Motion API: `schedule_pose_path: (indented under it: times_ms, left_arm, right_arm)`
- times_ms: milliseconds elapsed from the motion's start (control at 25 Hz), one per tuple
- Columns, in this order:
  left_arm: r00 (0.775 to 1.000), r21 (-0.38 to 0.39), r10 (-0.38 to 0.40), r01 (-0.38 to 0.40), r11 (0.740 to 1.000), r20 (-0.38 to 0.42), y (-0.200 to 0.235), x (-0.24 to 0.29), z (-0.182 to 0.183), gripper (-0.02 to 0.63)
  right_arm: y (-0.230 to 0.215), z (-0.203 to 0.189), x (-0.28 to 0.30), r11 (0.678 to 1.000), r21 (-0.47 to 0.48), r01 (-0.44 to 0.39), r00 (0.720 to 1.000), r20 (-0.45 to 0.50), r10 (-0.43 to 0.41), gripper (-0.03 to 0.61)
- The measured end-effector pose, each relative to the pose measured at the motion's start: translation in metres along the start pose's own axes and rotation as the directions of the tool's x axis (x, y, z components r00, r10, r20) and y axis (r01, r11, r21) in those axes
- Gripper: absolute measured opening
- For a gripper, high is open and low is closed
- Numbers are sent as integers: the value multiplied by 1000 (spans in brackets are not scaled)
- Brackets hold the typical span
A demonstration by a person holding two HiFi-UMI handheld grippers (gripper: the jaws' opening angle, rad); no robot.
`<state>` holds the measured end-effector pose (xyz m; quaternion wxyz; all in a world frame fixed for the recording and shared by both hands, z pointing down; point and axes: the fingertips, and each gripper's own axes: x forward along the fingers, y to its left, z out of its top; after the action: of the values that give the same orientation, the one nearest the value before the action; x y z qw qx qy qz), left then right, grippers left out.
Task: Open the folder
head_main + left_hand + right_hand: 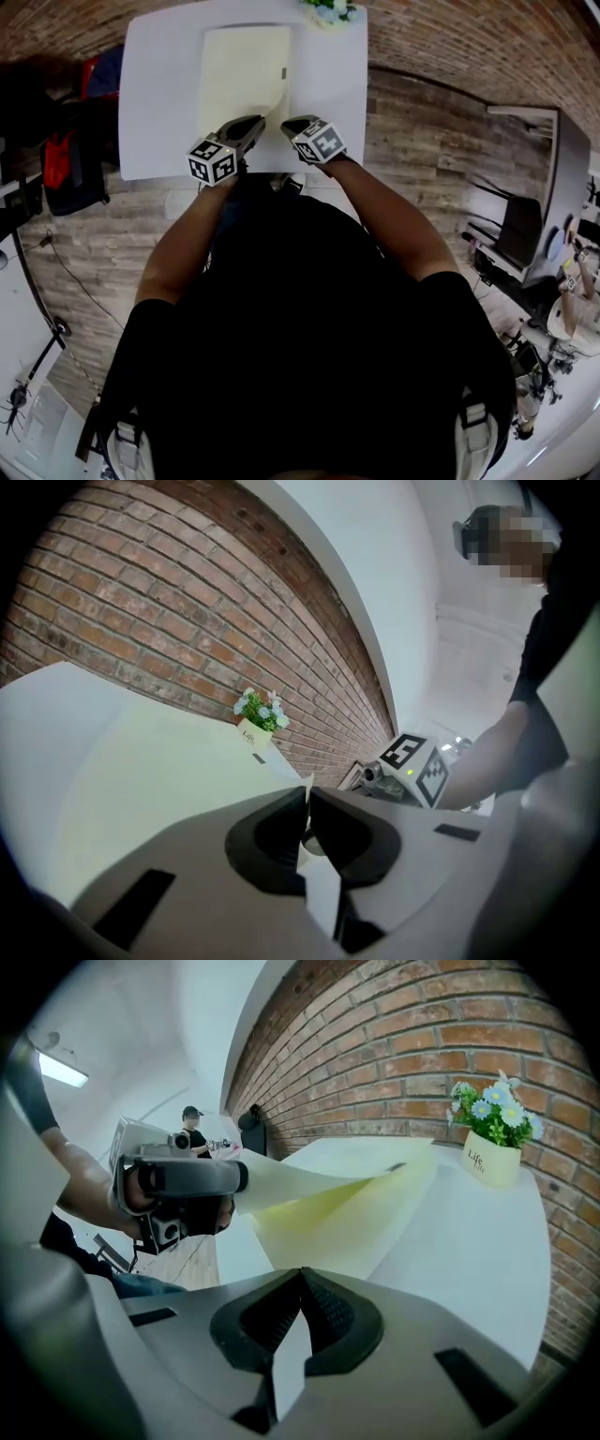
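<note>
A pale yellow folder lies on the white table. My left gripper is shut on the near right corner of its cover. In the left gripper view the thin cover edge stands pinched between the jaws of that gripper. The right gripper view shows the cover lifted off the lower sheet, with the left gripper holding its corner. My right gripper hovers just right of that corner, jaws shut with nothing in them.
A small pot of flowers stands at the table's far edge, against a brick wall. Bags lie on the wooden floor at the left. A desk and chair stand at the right.
</note>
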<state>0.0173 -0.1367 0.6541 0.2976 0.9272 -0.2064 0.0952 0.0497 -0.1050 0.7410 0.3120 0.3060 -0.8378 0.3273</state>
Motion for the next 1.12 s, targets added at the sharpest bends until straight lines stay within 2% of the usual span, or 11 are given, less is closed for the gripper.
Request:
schedule_pose_path:
  times_ms: [200, 480, 840, 1120]
  left_arm:
    - [999, 22, -31, 30, 999, 28, -8, 0, 16, 21]
    - [996, 25, -31, 29, 999, 79, -7, -17, 34, 21]
    - [985, -10, 6, -4, 1000, 171, -2, -52, 51, 21]
    - [973, -3, 54, -55, 998, 223, 5, -83, 62, 21]
  right_arm:
    - [-4, -9, 7, 1000, 17, 1, 1000, -25, -1, 23]
    - [-8, -12, 6, 998, 57, 13, 1000, -25, -12, 23]
    - [-15, -16, 8, 996, 88, 10, 999, -32, -7, 23]
    - [-13, -20, 11, 993, 114, -5, 999, -39, 10, 23]
